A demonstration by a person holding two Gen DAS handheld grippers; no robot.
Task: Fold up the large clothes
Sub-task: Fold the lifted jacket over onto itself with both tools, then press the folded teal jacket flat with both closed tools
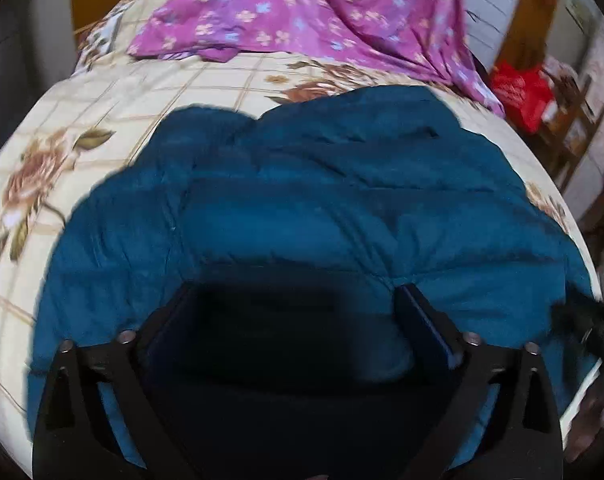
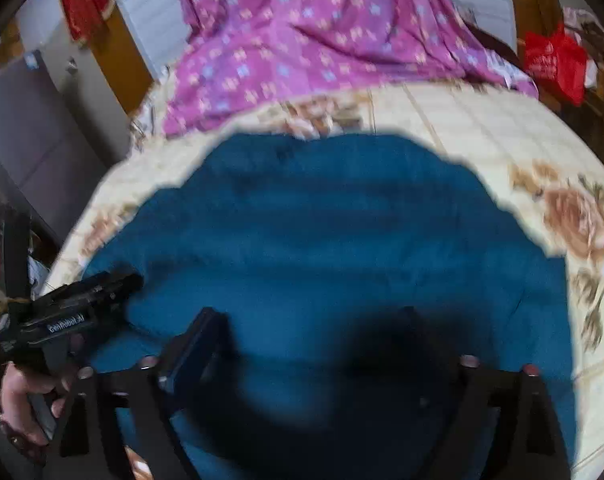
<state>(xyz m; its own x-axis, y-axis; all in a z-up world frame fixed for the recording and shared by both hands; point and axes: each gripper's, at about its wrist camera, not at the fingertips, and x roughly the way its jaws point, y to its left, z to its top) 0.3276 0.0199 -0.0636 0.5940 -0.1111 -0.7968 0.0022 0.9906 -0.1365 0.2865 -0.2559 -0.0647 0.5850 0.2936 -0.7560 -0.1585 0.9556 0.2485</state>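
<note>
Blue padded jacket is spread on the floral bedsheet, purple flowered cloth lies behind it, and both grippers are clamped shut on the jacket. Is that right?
Not quite. Both grippers are open, with nothing pinched: the left gripper in the left wrist view, the right gripper in the right wrist view. The blue jacket, floral bedsheet and purple cloth are as you say.

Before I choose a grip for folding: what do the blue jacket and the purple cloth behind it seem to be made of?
Blue jacket: looks like a padded, quilted synthetic shell with a matte to slight sheen; horizontal puffy channels show across it, though blur hides the weave. Purple cloth: looks like thin woven cotton or a blend, matte, printed with small flowers; it drapes in soft sharp creases.
</note>
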